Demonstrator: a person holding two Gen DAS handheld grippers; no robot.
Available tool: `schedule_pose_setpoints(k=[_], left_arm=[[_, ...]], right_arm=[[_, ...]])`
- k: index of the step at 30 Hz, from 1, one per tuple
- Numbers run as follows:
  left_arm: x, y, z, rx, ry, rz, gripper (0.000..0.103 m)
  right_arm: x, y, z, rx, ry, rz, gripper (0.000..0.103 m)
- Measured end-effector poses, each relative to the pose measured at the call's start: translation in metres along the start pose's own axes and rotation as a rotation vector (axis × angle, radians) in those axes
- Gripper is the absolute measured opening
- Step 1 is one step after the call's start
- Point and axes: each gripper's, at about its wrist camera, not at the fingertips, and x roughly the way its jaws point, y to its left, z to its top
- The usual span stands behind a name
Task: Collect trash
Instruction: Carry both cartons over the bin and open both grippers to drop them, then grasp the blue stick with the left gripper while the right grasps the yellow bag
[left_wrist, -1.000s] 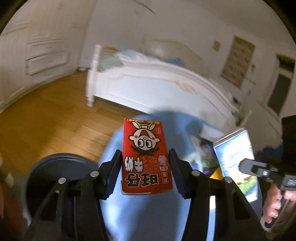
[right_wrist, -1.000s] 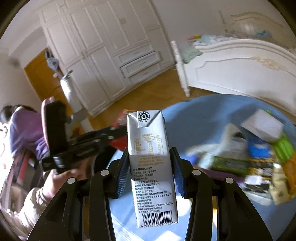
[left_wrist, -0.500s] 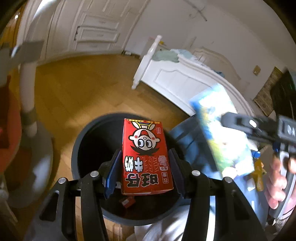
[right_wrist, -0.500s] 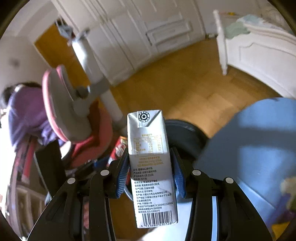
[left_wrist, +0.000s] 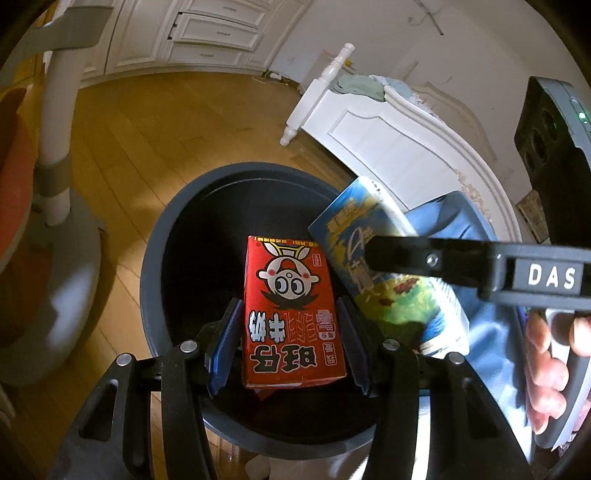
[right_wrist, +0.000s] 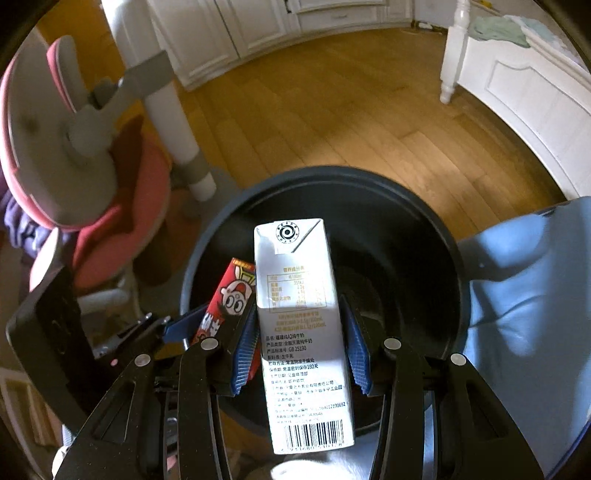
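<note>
Above the round dark-grey plastic trash bin (left_wrist: 155, 295), two cartons held side by side — one in each gripper. Left gripper (left_wrist: 291, 343): fingers (left_wrist: 225, 343) clamped on the flanks of a small red cardboard drink carton with a cartoon face (left_wrist: 291, 314), its print upside down to the camera, hanging over the bin's open black mouth. Right gripper (right_wrist: 301, 345): blue-ribbed fingers (right_wrist: 245, 347) pressed against both sides of a tall white-and-silver milk carton with a barcode (right_wrist: 303, 332), upright along the fingers, its top end over the middle of the bin (right_wrist: 406, 206). Seen from the left wrist, the same milk carton (left_wrist: 369, 258) shows its blue printed face, tilted, just right of the red one and over the bin's right rim, crossed by a black finger of the right gripper marked "DAS". Seen from the right wrist, the red carton (right_wrist: 227, 302) peeks out just left of the milk carton, close beside it; touching or not, cannot tell. Inside the bin, a scrap of red at the bottom, too dark to identify. Bin standing on a warm wooden plank floor (right_wrist: 332, 103), beside a blue-covered tabletop (right_wrist: 524, 295) on the right. Further off, a white carved bed frame (left_wrist: 388, 136), white panelled cabinets (left_wrist: 214, 33) along the wall, and a pink-and-grey swivel chair (right_wrist: 55, 147) on the left.
</note>
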Motion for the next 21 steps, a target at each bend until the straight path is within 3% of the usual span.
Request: schedule_pose_setpoints(k=[8, 11, 15, 16, 19, 21], left_arm=[[0.004, -0.001, 0.0, 0.02, 0.019, 0.03, 0.054], [-0.001, -0.004, -0.002, 0.026, 0.01, 0.042, 0.068], [-0.009, -0.007, -0.002, 0.028, -0.001, 0.047, 0.071], [-0.012, -0.009, -0.002, 0.028, -0.004, 0.046, 0.071], [-0.019, -0.019, -0.001, 0.038, -0.018, 0.034, 0.071], [-0.025, -0.029, 0.001, 0.053, -0.032, 0.02, 0.071]], right_arm=[[0.002, -0.005, -0.003, 0.024, 0.009, 0.032, 0.044], [-0.005, -0.008, -0.004, 0.034, -0.012, 0.046, 0.044], [-0.023, -0.009, -0.013, 0.035, -0.068, 0.092, 0.047], [-0.029, -0.01, -0.015, 0.038, -0.083, 0.108, 0.051], [-0.056, -0.017, -0.027, 0.039, -0.172, 0.167, 0.074], [-0.079, -0.023, -0.039, 0.036, -0.245, 0.191, 0.074]])
